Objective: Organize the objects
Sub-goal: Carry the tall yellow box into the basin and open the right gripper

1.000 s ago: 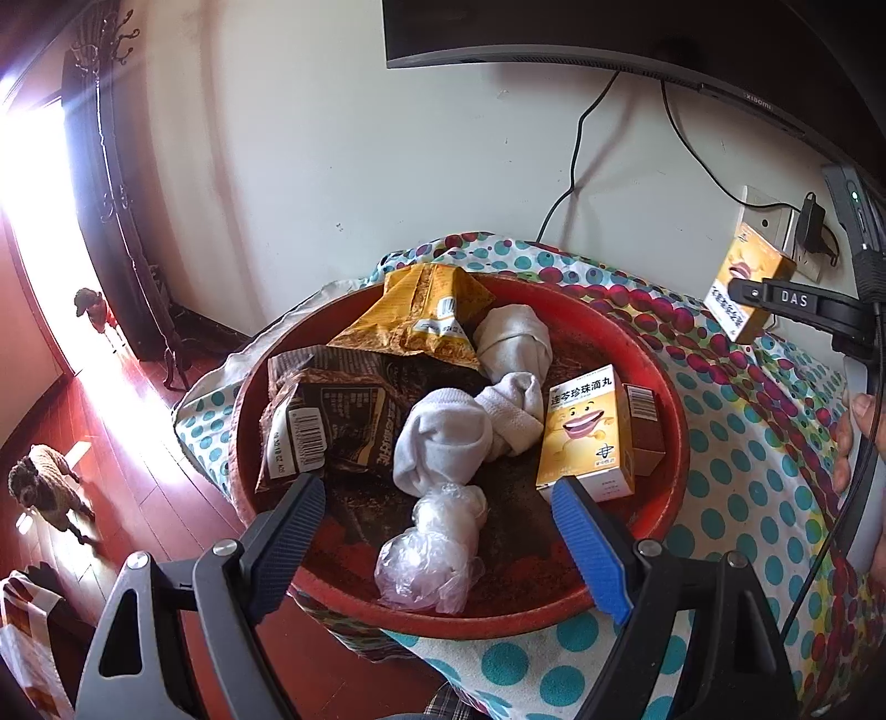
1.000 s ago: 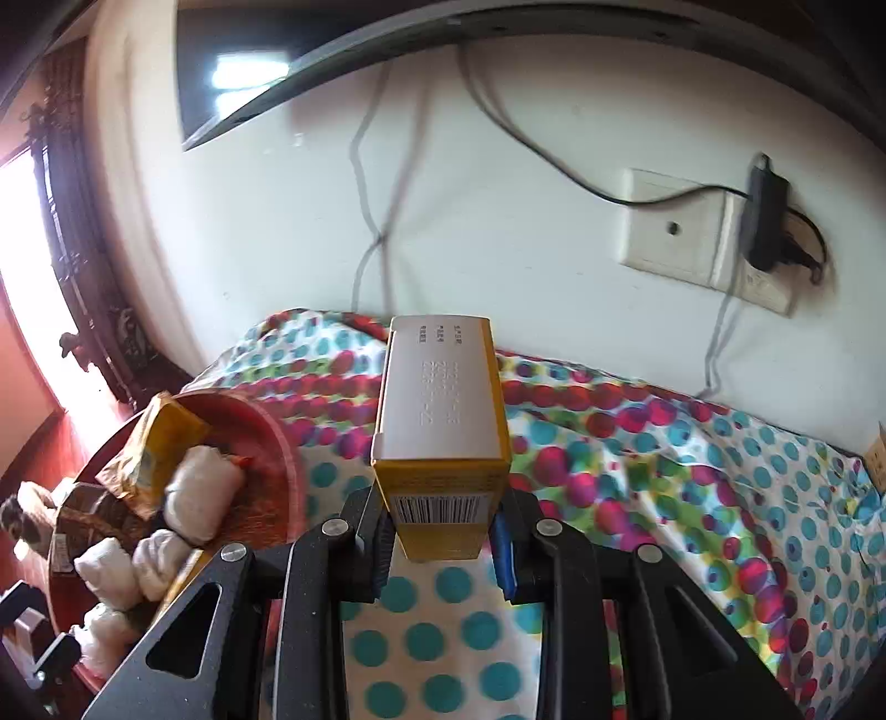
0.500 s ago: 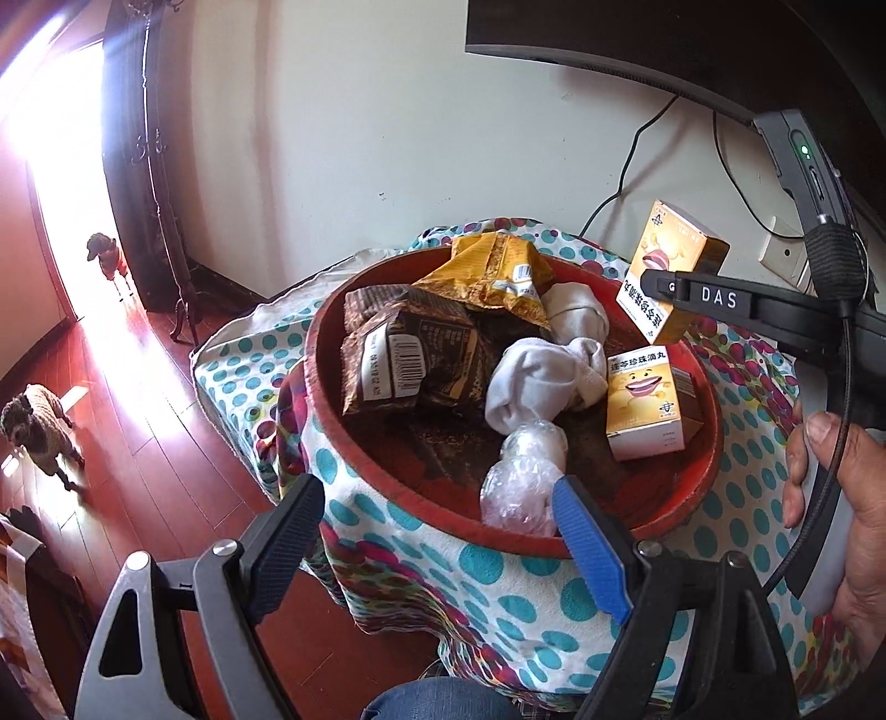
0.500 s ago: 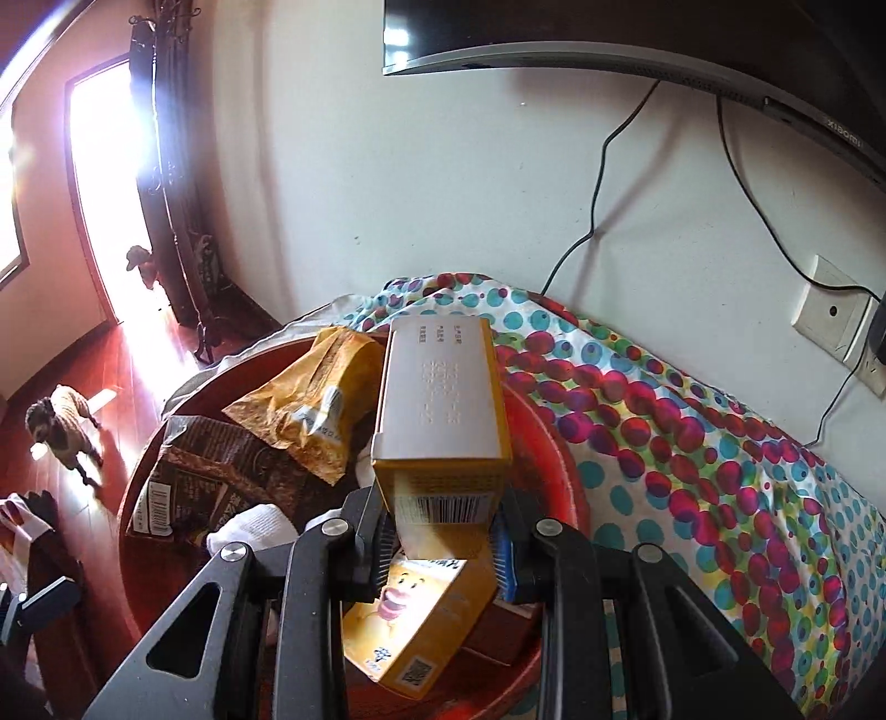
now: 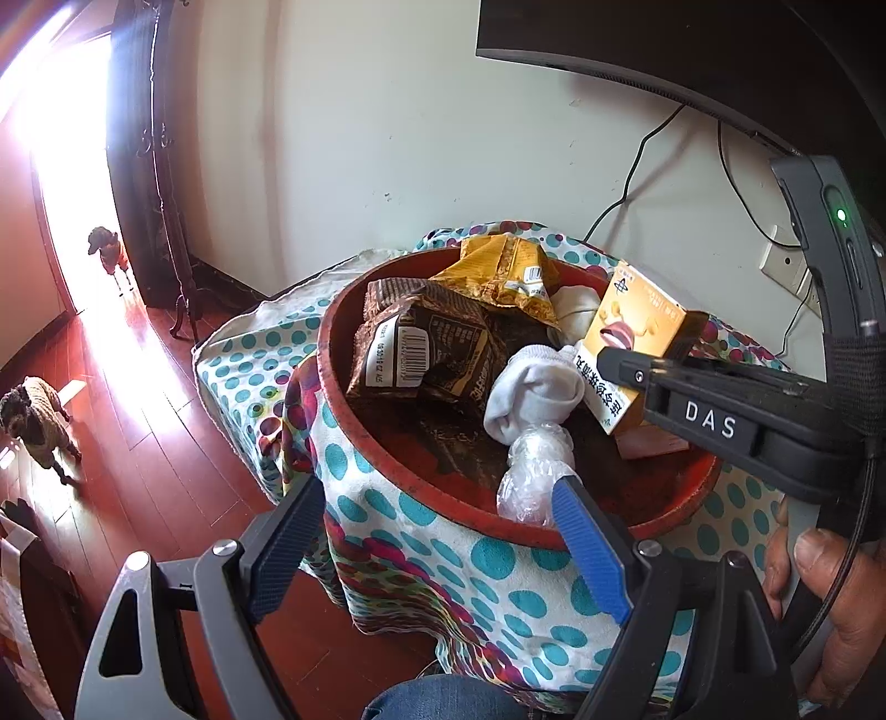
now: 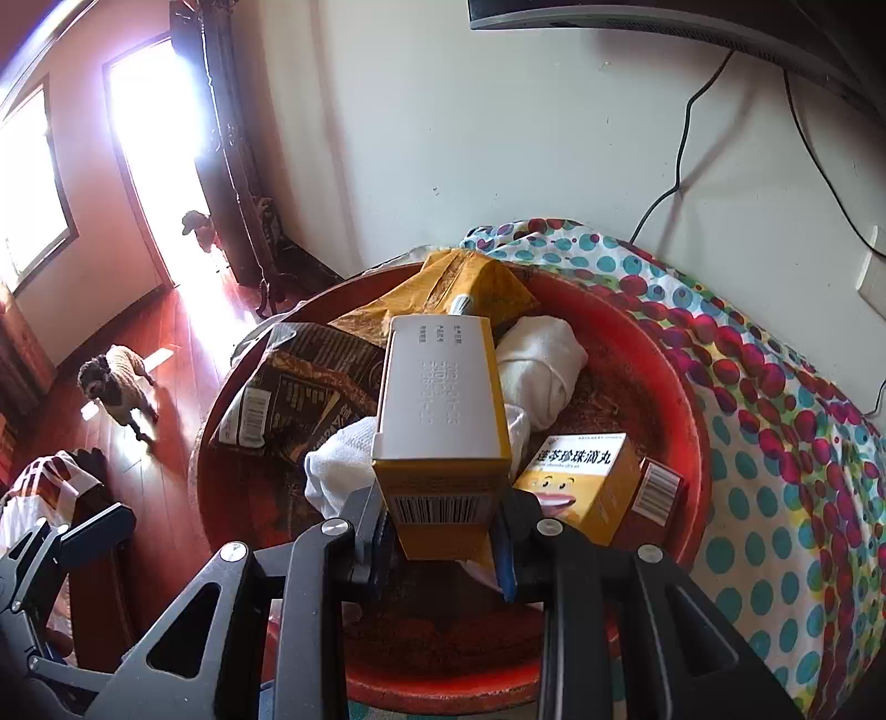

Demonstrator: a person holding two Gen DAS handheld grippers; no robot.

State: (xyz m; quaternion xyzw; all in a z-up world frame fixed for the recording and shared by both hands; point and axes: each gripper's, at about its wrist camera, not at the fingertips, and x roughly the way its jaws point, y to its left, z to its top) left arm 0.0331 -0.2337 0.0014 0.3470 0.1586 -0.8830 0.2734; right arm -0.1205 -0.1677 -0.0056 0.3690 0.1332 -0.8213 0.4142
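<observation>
Left claw (image 5: 437, 545) agape, right claw (image 6: 443, 531) clamped.

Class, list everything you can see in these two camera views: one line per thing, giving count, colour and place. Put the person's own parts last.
Basin: one, red, on the cloth-covered table.
Tablecloth: one, white with multicoloured dots, under the basin.
Held box: one, yellow and white, over the basin in the right tongs.
Second box: one, yellow, lying in the basin.
Snack bags: two, brown and yellow, at the basin's far side.
Socks: two rolls, white, mid-basin.
Plastic wrap: one clump, clear, near rim.
Dogs: two, brown, on the red floor.
Screen: one, black, on the wall.
Left tongs: blue pads, open, empty.
Right tongs: black, shut on the held box.
Hand: one, lower right.
</observation>
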